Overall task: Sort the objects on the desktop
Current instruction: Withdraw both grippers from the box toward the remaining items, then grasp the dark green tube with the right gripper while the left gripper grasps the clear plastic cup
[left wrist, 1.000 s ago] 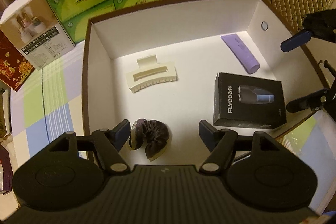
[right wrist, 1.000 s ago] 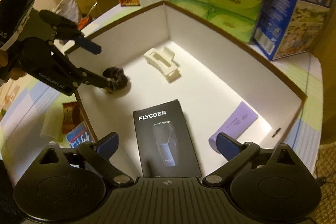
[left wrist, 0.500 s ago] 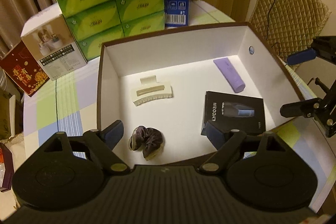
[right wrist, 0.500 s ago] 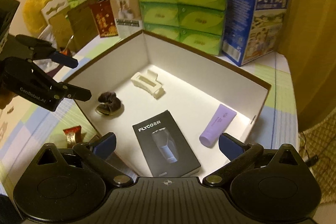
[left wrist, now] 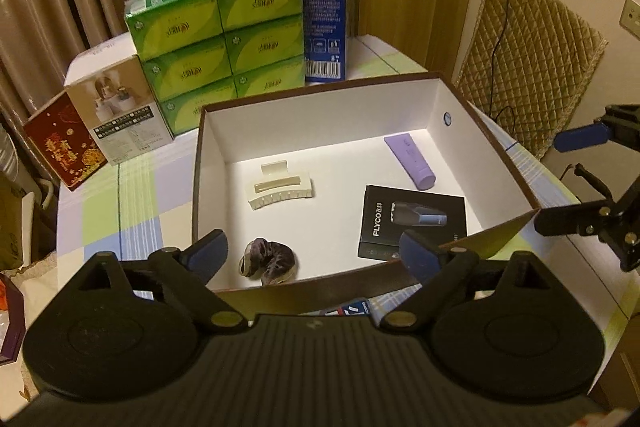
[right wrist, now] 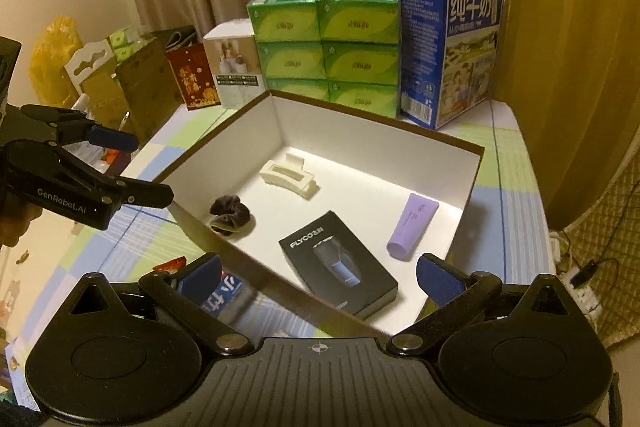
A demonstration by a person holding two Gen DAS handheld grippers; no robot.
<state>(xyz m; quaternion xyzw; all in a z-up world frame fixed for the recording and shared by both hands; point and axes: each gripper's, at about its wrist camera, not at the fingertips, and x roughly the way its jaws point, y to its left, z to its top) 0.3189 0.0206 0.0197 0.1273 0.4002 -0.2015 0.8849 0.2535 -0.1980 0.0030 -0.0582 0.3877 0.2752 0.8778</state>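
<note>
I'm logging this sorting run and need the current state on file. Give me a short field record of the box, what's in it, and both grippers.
container: open white-lined box on the checked tablecloth
contents: cream hair claw, dark scrunchie, black shaver box, purple tube
left gripper: jaws opening, nothing between them
right gripper: open, nothing held
behind box: green tissue packs, blue milk carton

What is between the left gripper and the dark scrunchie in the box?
Only the box's near wall. The scrunchie lies on the floor just behind it, and the left gripper hangs over that wall, jaws opening with nothing between them. From above nothing visible covers the scrunchie; the hair claw lies farther back.
</note>
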